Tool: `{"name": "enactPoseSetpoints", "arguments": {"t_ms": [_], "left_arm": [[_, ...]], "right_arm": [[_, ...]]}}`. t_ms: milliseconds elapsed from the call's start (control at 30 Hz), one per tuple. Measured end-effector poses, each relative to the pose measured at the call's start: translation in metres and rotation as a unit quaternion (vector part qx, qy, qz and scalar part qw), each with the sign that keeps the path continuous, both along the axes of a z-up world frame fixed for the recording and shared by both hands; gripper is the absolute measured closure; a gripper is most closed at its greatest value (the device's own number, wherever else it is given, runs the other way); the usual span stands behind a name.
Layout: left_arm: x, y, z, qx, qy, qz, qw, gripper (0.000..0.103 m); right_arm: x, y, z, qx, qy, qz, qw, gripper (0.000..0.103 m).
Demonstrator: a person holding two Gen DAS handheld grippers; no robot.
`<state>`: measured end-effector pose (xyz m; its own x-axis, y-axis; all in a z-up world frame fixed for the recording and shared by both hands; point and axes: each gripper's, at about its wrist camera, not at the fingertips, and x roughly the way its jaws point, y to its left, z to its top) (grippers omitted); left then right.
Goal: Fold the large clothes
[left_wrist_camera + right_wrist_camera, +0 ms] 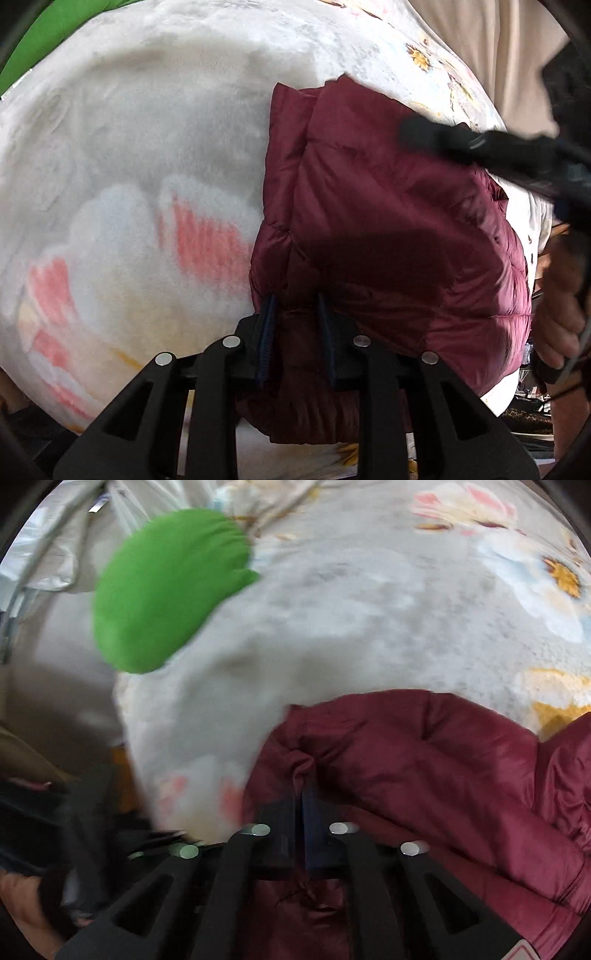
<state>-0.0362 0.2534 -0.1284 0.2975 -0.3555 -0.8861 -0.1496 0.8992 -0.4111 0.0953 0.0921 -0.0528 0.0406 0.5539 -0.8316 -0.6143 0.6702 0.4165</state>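
Currently I've got the left gripper (297,295) clamped on the near hem of the maroon puffer jacket (388,221), right gripper (301,794) pinched on another edge fold. Jacket lies on the floral blanket (147,129); bare blanket stretches left of it. Green cushion (166,590) sits near the blanket's far edge.

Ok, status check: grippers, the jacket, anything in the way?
Left gripper shut on maroon puffer jacket. Right gripper shut on another bunch of it. Jacket partly folded on floral blanket. Green cushion lies apart, not obstructing.
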Motion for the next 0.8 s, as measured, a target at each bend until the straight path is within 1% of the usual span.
{"name": "enactPoseSetpoints", "arguments": {"t_ms": [33, 100, 133, 167, 200, 233, 267, 333, 367, 400, 467, 533, 567, 600, 633, 667, 700, 733, 800], "left_arm": [[-0.001, 0.001, 0.000, 0.001, -0.002, -0.003, 1.0000, 0.080], [-0.001, 0.001, -0.001, -0.002, -0.006, -0.004, 1.0000, 0.079], [0.001, 0.002, -0.001, -0.006, -0.006, -0.002, 1.0000, 0.079], [0.003, 0.003, -0.002, -0.007, -0.002, -0.001, 1.0000, 0.079], [0.004, 0.003, -0.002, -0.007, -0.002, -0.002, 1.0000, 0.080], [0.003, 0.003, -0.001, -0.007, -0.003, -0.003, 1.0000, 0.080], [0.003, 0.003, -0.001, -0.006, -0.003, -0.005, 1.0000, 0.080], [0.002, 0.004, -0.001, -0.005, -0.005, -0.004, 1.0000, 0.080], [0.003, 0.004, -0.001, -0.005, -0.005, -0.003, 1.0000, 0.080], [0.003, 0.004, -0.001, -0.005, -0.005, -0.001, 1.0000, 0.079], [0.003, 0.001, 0.000, -0.002, -0.003, -0.001, 1.0000, 0.079], [0.003, -0.001, 0.000, -0.001, -0.002, -0.002, 1.0000, 0.079], [0.004, -0.002, 0.000, -0.001, -0.002, -0.001, 1.0000, 0.079], [0.005, -0.002, 0.000, -0.001, -0.002, -0.001, 1.0000, 0.079], [0.005, -0.003, 0.000, 0.001, -0.003, -0.001, 1.0000, 0.079], [0.005, -0.003, 0.001, 0.002, -0.003, -0.001, 1.0000, 0.079], [0.005, -0.004, 0.001, 0.003, -0.004, -0.001, 1.0000, 0.079], [0.005, -0.004, 0.001, 0.004, -0.003, -0.002, 1.0000, 0.079], [0.004, -0.005, 0.001, 0.004, -0.003, -0.002, 1.0000, 0.079]], "right_arm": [[0.004, -0.004, 0.009, 0.008, -0.020, -0.015, 1.000, 0.100], [0.016, -0.014, 0.014, 0.017, -0.036, -0.064, 0.997, 0.103], [0.027, -0.022, 0.008, 0.011, -0.041, -0.103, 0.994, 0.103], [0.034, -0.027, 0.002, -0.003, -0.050, -0.127, 0.991, 0.103], [0.039, -0.028, -0.004, -0.015, -0.049, -0.137, 0.989, 0.103], [0.042, -0.032, -0.006, -0.005, -0.028, -0.139, 0.990, 0.103], [0.043, -0.034, -0.005, 0.009, -0.011, -0.134, 0.991, 0.102], [0.040, -0.028, 0.001, 0.013, -0.008, -0.114, 0.993, 0.095], [0.039, -0.020, 0.001, 0.009, -0.008, -0.101, 0.995, 0.086], [0.038, -0.010, -0.003, 0.009, -0.002, -0.086, 0.996, 0.072], [0.037, 0.010, -0.011, -0.001, 0.017, -0.063, 0.998, 0.061], [0.031, 0.022, -0.017, -0.004, 0.034, -0.039, 0.999, 0.061], [0.031, 0.029, -0.023, -0.013, 0.035, -0.033, 0.999, 0.061], [0.030, 0.033, -0.029, -0.029, 0.030, -0.027, 0.999, 0.065], [0.031, 0.038, -0.033, -0.046, 0.018, -0.021, 0.999, 0.073], [0.033, 0.039, -0.034, -0.051, 0.007, -0.022, 0.998, 0.098], [0.038, 0.038, -0.032, -0.047, -0.001, -0.031, 0.998, 0.102], [0.045, 0.033, -0.026, -0.042, -0.018, -0.057, 0.997, 0.103], [0.059, 0.016, -0.013, -0.038, -0.053, -0.115, 0.991, 0.103]]}}
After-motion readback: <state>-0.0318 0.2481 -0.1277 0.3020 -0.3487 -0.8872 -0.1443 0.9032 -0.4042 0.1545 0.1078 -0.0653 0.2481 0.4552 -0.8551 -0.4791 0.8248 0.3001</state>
